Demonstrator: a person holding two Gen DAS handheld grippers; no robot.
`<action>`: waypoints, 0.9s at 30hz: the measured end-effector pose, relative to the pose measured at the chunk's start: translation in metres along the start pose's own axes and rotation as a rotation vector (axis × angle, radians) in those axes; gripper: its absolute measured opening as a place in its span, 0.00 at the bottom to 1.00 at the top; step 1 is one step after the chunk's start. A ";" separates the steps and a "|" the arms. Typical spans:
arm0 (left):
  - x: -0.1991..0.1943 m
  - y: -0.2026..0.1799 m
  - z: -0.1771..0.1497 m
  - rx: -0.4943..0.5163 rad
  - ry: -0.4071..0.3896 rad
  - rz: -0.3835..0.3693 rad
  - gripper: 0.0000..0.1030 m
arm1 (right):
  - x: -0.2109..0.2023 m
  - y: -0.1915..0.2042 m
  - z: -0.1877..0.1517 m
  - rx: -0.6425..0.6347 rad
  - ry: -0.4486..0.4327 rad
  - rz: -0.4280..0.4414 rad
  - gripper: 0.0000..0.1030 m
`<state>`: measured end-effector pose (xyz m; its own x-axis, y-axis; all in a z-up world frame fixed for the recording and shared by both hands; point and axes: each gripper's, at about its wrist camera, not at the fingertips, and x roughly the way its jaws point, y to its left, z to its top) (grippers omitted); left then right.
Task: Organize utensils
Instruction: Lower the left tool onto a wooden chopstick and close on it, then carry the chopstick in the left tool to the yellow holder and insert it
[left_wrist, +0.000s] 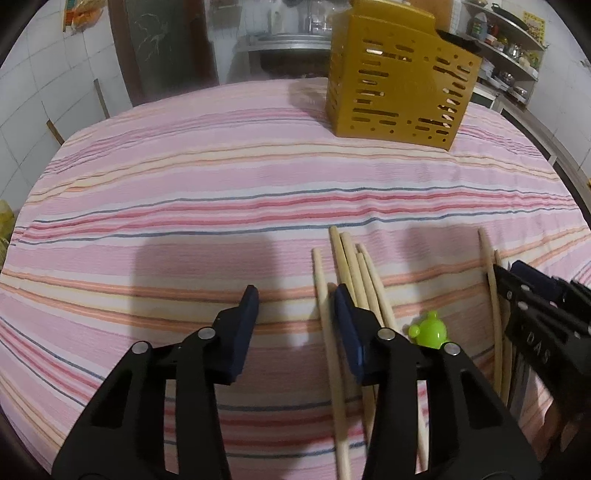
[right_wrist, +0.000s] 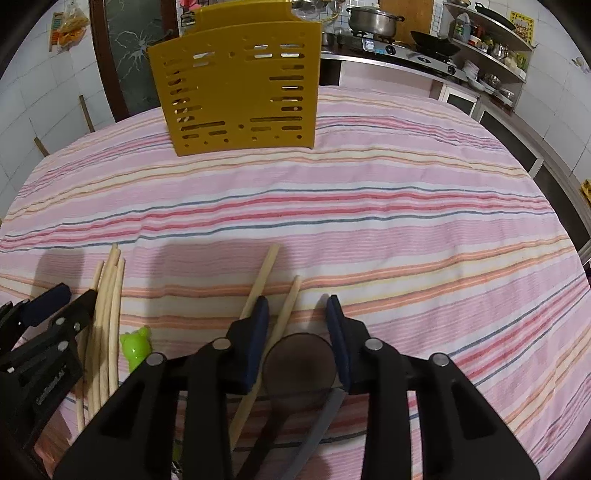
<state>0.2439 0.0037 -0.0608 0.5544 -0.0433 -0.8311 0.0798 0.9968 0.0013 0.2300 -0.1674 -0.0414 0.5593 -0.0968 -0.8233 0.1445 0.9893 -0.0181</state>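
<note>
A yellow slotted utensil holder (left_wrist: 399, 81) (right_wrist: 240, 88) stands upright at the far side of the striped tablecloth. My left gripper (left_wrist: 296, 288) (right_wrist: 79, 291) is open low over the cloth. One loose chopstick (left_wrist: 323, 295) lies between its jaws by the right pad, and the chopstick bundle (left_wrist: 354, 266) (right_wrist: 109, 295) lies just outside. My right gripper (right_wrist: 297, 298) (left_wrist: 511, 271) is open around a second chopstick (right_wrist: 290, 302), with gaps on both sides. A dark round spoon bowl (right_wrist: 299, 362) lies under its jaws, edges hidden by the pads. Another chopstick (right_wrist: 266, 269) lies outside its left pad.
A small green plastic figure (left_wrist: 428, 332) (right_wrist: 136, 347) lies between the two grippers. A grey handle (right_wrist: 321, 424) runs beside the spoon's handle. A stove counter with a pot (right_wrist: 373, 18) and shelves stand behind the table at the right, a dark door (right_wrist: 125, 55) at the left.
</note>
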 end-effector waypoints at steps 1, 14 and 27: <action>0.000 0.000 0.001 -0.005 0.001 0.002 0.39 | 0.000 0.000 0.001 0.005 -0.003 0.001 0.28; 0.010 0.011 0.017 -0.089 0.026 -0.016 0.06 | 0.004 -0.010 0.011 0.075 -0.012 0.058 0.09; -0.045 0.027 0.025 -0.135 -0.128 -0.023 0.04 | -0.034 -0.014 0.037 0.096 -0.148 0.105 0.07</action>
<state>0.2416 0.0312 -0.0094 0.6553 -0.0653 -0.7525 -0.0135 0.9951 -0.0981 0.2391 -0.1820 0.0080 0.6881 -0.0155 -0.7255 0.1523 0.9806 0.1234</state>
